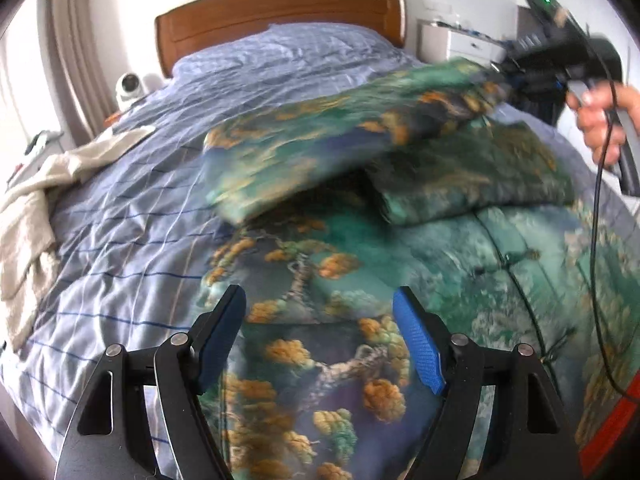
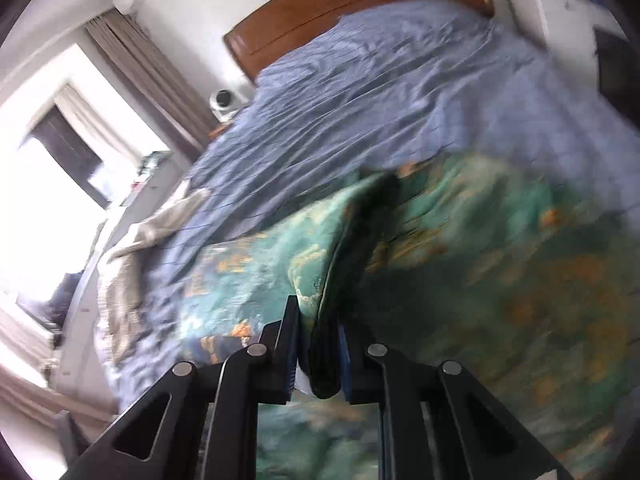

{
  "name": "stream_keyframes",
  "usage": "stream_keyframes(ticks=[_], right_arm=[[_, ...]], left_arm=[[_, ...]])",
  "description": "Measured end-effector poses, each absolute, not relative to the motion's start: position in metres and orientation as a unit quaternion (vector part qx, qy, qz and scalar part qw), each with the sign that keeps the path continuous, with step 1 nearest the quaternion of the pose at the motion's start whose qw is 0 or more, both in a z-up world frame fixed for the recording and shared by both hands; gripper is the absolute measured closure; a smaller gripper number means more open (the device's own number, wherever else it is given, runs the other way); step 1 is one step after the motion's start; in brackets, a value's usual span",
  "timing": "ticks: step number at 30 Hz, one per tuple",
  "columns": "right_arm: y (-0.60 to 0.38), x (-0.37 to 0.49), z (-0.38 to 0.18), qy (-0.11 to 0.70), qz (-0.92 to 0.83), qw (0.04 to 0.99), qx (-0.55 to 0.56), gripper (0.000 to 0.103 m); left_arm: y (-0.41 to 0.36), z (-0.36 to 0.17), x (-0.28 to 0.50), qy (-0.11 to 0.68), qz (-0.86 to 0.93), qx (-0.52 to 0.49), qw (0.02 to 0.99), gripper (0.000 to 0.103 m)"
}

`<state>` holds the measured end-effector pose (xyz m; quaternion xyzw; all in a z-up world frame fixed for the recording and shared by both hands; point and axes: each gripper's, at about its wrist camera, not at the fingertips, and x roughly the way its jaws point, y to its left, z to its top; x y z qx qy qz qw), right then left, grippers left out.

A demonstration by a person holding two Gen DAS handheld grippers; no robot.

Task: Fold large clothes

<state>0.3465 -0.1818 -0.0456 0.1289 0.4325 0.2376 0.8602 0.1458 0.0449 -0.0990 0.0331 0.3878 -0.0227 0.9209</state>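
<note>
A large green garment [image 1: 340,288] printed with orange trees lies on the bed, partly folded. My left gripper [image 1: 320,312] is open and empty, hovering just above its near part. My right gripper [image 2: 318,340] is shut on an edge of the garment [image 2: 460,248] and holds that flap lifted above the rest. In the left wrist view the right gripper [image 1: 500,76] is at the upper right, with the raised flap [image 1: 320,144] stretching left from it, blurred.
The bed has a blue-striped sheet [image 1: 120,220] and a wooden headboard [image 1: 280,8]. A beige cloth [image 1: 36,200] lies at the bed's left edge. A small white camera [image 1: 130,86] stands on the left nightstand. A white cabinet [image 1: 452,42] stands at the right.
</note>
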Motion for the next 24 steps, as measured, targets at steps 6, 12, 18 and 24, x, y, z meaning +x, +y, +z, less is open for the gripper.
stream_keyframes(ticks=[6, 12, 18, 24], right_arm=[[-0.166, 0.364, -0.122, 0.502, 0.169, 0.848, 0.024, 0.064], [-0.165, 0.338, -0.099, 0.441, 0.15, 0.885, -0.016, 0.05], [-0.139, 0.328, -0.06, 0.358, 0.192, 0.912, -0.049, 0.048], [-0.121, 0.368, -0.136, 0.469, 0.218, 0.855, -0.045, 0.048]], left_arm=[[0.059, -0.102, 0.175, 0.416, -0.017, -0.008, 0.909, 0.025], [0.086, -0.071, 0.214, 0.405, -0.007, -0.037, 0.914, 0.021], [0.089, -0.08, 0.284, 0.398, 0.003, -0.04, 0.916, 0.032], [0.086, -0.149, 0.313, 0.448, 0.01, -0.026, 0.894, 0.049]])
